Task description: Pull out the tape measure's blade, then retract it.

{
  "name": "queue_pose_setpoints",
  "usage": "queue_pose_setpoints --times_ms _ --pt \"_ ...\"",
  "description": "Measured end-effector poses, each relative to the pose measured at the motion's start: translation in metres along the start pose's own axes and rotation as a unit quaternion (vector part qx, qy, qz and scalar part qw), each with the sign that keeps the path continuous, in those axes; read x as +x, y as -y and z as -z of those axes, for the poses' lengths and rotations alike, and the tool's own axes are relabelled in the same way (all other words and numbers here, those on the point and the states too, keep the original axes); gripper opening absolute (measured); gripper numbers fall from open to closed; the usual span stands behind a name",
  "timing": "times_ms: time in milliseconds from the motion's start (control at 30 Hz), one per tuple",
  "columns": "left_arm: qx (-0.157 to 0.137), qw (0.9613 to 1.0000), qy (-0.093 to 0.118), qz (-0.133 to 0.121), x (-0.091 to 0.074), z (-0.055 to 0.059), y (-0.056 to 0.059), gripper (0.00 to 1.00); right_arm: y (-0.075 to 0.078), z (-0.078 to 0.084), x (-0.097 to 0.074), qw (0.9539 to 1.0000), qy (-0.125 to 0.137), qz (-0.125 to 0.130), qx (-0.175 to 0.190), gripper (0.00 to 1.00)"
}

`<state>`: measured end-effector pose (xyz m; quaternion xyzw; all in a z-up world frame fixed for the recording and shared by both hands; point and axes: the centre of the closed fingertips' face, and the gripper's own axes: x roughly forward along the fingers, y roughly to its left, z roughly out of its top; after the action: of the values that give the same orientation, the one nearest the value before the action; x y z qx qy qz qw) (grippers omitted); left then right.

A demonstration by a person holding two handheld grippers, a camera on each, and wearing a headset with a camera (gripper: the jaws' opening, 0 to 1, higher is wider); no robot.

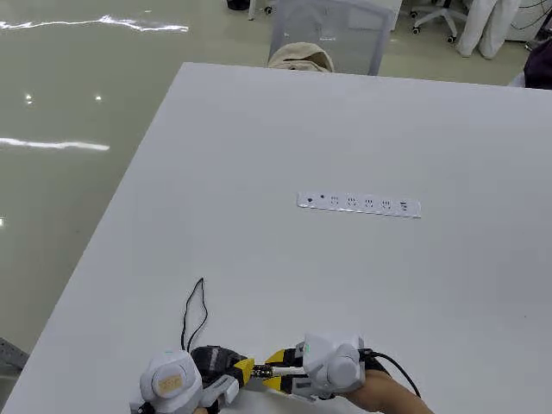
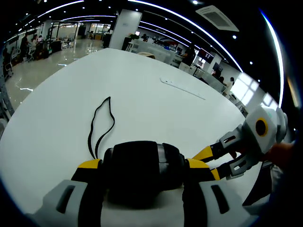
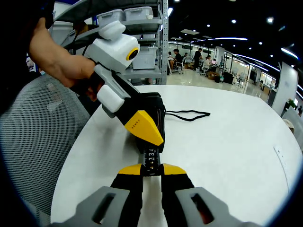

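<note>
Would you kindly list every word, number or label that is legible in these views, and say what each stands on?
"2 3 4": numerals on the narrow blade drawn from the black tape measure, right at the jaws of the right gripper.
Small print on a yellow jaw of the left gripper: too small to read.
Markings on the long white power strip: too small to read.

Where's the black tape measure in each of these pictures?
Head view: tape measure at the bottom edge, left of centre.
Left gripper view: tape measure bottom centre, clamped between the jaws.
Right gripper view: tape measure centre, beyond its blade.
Shared landmark: the white power strip.
</note>
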<state>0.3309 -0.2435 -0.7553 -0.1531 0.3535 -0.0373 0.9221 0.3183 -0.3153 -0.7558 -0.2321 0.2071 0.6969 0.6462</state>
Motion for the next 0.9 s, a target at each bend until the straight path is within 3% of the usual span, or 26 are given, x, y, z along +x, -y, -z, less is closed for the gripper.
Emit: queue_pose_setpoints --times_ms 900 --pt "-0.006 1.0000 -0.001 0.006 0.000 0.000 -0.001 0.65 0.000 -0.006 0.011 1.0000 0.003 -0.005 -0.004 0.12"
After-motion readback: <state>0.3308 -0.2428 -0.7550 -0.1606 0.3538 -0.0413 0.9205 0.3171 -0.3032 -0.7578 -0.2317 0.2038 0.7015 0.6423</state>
